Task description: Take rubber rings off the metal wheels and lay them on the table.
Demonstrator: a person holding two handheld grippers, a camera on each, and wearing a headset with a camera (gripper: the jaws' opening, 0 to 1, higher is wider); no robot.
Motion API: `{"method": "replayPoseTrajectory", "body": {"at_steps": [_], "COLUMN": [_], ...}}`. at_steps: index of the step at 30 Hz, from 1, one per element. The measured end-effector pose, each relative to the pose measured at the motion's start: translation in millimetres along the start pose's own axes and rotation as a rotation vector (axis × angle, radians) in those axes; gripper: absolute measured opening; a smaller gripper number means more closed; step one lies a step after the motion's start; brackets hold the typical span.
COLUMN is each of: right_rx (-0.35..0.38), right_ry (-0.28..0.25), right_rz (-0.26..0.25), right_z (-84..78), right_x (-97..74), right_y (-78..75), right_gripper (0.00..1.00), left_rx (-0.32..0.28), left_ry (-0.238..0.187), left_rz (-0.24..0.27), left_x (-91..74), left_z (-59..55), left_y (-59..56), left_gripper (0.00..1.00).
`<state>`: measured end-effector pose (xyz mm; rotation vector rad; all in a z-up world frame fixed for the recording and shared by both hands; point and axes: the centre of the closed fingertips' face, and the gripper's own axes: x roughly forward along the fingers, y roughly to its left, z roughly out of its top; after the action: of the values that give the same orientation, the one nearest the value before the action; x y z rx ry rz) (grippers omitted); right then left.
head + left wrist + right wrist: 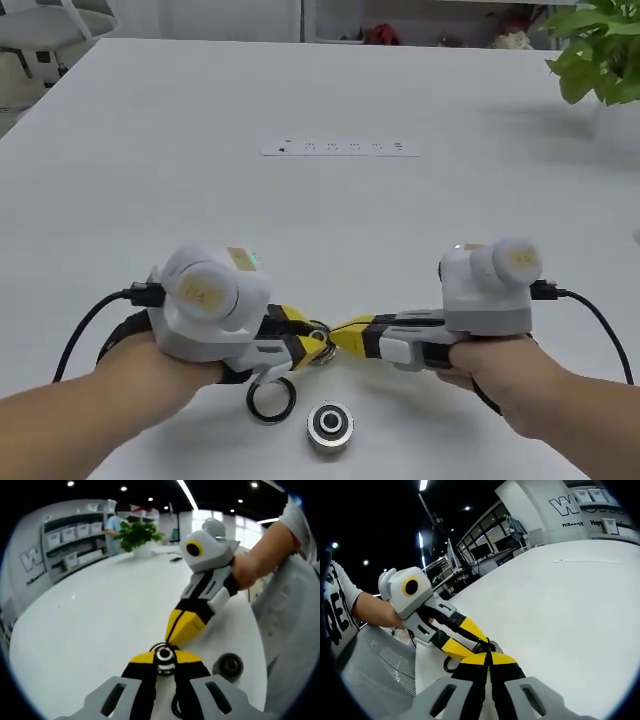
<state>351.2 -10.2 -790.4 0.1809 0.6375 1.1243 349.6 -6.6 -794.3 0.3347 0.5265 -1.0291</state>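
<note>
1. Clamped in the left tongs [312, 346]: a wheel [165, 659], over the bench [320, 230] near its front edge.
2. Pinched shut in the right tongs [340, 337]: that wheel's ring [161, 645].
3. Lying nearer the edge: a loose ring [272, 398], just beside a second wheel [330, 423].
4. Beyond, open bench up to a power strip [340, 147].

Plant [598, 52] cut by edge; loose ring [251, 404] partly hidden.
</note>
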Motion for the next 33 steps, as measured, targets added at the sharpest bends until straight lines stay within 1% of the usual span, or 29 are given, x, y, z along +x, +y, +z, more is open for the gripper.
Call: {"method": "replayPoseTrajectory", "body": {"at_steps": [3, 4, 5, 6, 7, 9, 11, 13, 14, 16, 18, 21, 26, 31, 33], "right_rx": [-0.001, -0.001, 0.000, 0.002, 0.004, 0.005, 0.007, 0.009, 0.011, 0.014, 0.013, 0.015, 0.018, 0.023, 0.025], "right_ry": [-0.001, -0.004, -0.006, -0.007, -0.008, -0.007, -0.006, -0.007, -0.009, -0.012, -0.014, -0.018, -0.028, -0.035, -0.035], "right_rz": [0.001, 0.001, 0.001, 0.002, 0.002, 0.003, 0.005, 0.006, 0.008, 0.012, 0.017, 0.023, 0.029, 0.038, 0.044], "right_z": [1.4, 2.4, 3.0, 3.5, 3.9, 4.0, 4.1, 4.6, 5.3, 6.7, 7.7, 9.5, 13.4, 16.2, 16.3], "right_x": [0.6, 0.2, 0.3, -0.1, -0.3, -0.8, -1.3, -1.5, -1.7, -1.8, -1.7, -2.1, -4.0, -5.8, -6.0], "right_y": [0.5, 1.0, 0.5, 0.6, 0.6, 1.6, 2.5, 2.9, 3.6, 5.0, 6.6, 8.6, 11.3, 14.9, 16.8], "right_gripper": [0.00, 0.00, 0.00, 0.00, 0.00, 0.00, 0.00, 0.00, 0.00, 0.00, 0.00, 0.00, 0.00, 0.00, 0.00], "left_rx": [-0.010, -0.024, -0.043, -0.086, -0.075, -0.052, -0.040, -0.040, -0.018, 0.006, 0.019, 0.024, 0.022, 0.033, 0.035], "left_ry": [-0.002, -0.005, -0.009, -0.014, -0.011, -0.003, -0.002, -0.013, -0.022, -0.023, -0.030, -0.043, -0.072, -0.103, -0.110], "left_rz": [-0.008, -0.014, -0.024, -0.051, -0.047, -0.047, -0.043, -0.050, -0.068, -0.070, -0.074, -0.071, -0.068, -0.074, -0.074], "left_x": [0.1, -0.2, -0.5, -1.1, -1.8, -3.4, -5.9, -8.7, -10.8, -14.4, -18.9, -24.9, -35.2, -47.7, -51.7], "left_z": [0.6, 0.7, 0.9, 1.5, 1.2, 0.5, 0.0, 1.6, 3.6, 4.4, 5.6, 7.6, 13.9, 20.2, 21.0], "left_y": [-0.3, 0.0, -0.3, -3.8, -1.7, -2.2, -2.0, -2.6, -6.2, -7.8, -9.3, -7.8, -6.9, -10.7, -11.6], "left_gripper": [0.14, 0.14, 0.15, 0.17, 0.17, 0.17, 0.20, 0.22, 0.24, 0.28, 0.29, 0.34, 0.41, 0.47, 0.50]}}
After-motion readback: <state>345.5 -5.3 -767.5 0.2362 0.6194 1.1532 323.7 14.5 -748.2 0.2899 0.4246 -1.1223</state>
